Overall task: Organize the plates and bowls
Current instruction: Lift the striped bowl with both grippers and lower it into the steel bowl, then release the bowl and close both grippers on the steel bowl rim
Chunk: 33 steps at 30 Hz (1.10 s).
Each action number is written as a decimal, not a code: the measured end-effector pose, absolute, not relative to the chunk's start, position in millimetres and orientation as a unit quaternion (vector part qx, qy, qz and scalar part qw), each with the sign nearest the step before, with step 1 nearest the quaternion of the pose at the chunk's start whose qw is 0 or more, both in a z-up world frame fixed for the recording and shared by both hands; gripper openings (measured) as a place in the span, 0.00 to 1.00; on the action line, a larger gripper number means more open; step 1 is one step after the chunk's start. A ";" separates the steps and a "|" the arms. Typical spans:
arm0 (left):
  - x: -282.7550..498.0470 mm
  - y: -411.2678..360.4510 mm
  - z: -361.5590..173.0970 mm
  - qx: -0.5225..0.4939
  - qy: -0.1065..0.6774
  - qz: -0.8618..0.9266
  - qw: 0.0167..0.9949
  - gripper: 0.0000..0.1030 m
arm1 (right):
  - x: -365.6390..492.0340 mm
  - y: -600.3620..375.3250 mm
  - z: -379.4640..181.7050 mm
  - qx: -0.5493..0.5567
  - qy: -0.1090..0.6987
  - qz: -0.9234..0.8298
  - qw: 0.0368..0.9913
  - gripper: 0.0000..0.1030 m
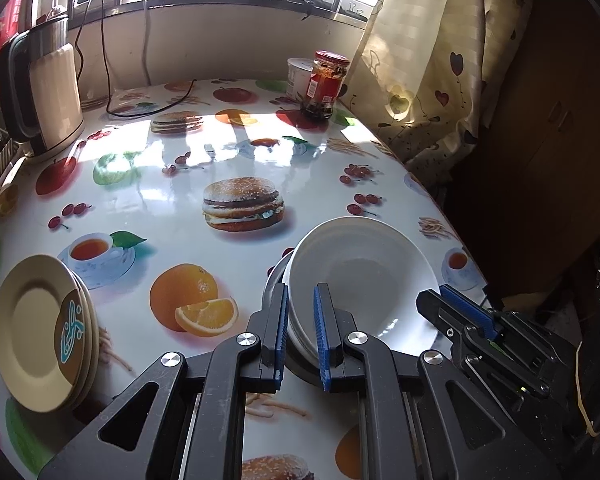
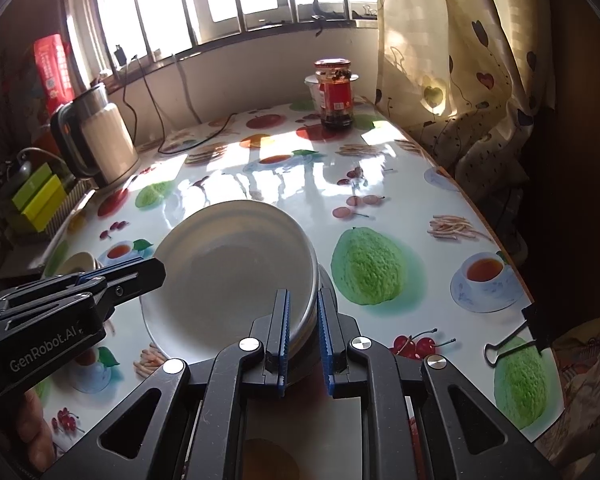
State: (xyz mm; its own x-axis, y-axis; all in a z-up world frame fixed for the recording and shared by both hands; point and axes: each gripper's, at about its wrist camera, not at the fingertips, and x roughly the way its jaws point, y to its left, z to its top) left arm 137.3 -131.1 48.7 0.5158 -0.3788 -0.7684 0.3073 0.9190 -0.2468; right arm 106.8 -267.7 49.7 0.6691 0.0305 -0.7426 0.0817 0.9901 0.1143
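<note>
A white bowl [image 1: 364, 276] is nested on top of other bowls, with a metal bowl [image 1: 271, 280] at the bottom of the stack. The stack stands near the right edge of the fruit-print table [image 1: 180, 216]. My left gripper [image 1: 301, 292] is shut on the stack's near left rim, one pad inside the white bowl and one outside. My right gripper [image 2: 303, 296] is shut on the opposite rim of the white bowl [image 2: 228, 264], and its outer finger is against the metal bowl [image 2: 327, 280]. A stack of cream plates [image 1: 32, 332] lies at the table's left.
At the back left stands a kettle [image 1: 48, 96] with its cable. A red-labelled jar [image 1: 326, 84] and a white cup [image 1: 298, 76] are at the back right by the curtain [image 1: 420, 80]. A binder clip [image 2: 516, 332] grips the table's right edge.
</note>
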 end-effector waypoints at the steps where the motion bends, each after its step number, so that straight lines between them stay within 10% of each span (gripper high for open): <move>1: 135.0 -131.8 51.5 -0.042 0.447 -0.200 0.871 0.13 | 106.5 -267.5 49.9 0.069 0.405 -0.013 0.911 0.15; 14: 133.2 -129.6 58.3 -0.045 0.434 -0.206 0.876 0.13 | 103.0 -272.9 55.1 0.073 0.394 -0.017 0.916 0.16; 18: 128.8 -120.4 61.0 -0.046 0.419 -0.204 0.884 0.14 | 95.6 -278.8 61.4 0.083 0.381 -0.022 0.921 0.30; 24: 124.5 -96.1 53.8 -0.066 0.419 -0.192 0.885 0.33 | 80.4 -294.1 66.9 0.098 0.366 -0.042 0.925 0.36; 33: 122.3 -80.1 24.5 -0.097 0.442 -0.192 0.871 0.34 | 66.1 -313.3 42.1 0.126 0.382 -0.064 0.913 0.38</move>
